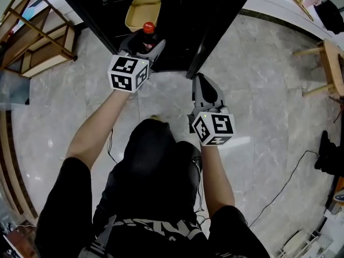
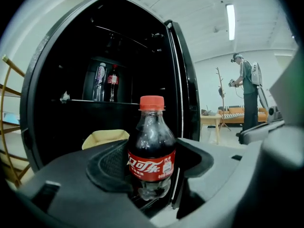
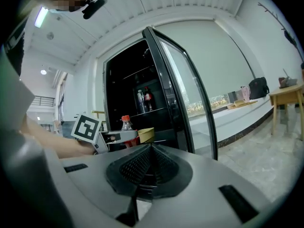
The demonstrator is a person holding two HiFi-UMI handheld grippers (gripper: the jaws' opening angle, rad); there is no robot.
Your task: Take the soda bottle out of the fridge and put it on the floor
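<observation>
A small cola bottle with a red cap and red label stands upright between the pads of my left gripper, which is shut on its lower body. It hangs just in front of the open black fridge. In the left gripper view the bottle fills the middle, clamped at its label by the left gripper. My right gripper is to the right, near the fridge door's edge, shut with nothing in it. In the right gripper view its pads meet, and the bottle shows at the left.
A yellow tray lies low in the fridge, and two more bottles stand on a shelf. The glass door stands open at the right. A wooden rack is at the left, a wooden stool at the right, a cable on the floor.
</observation>
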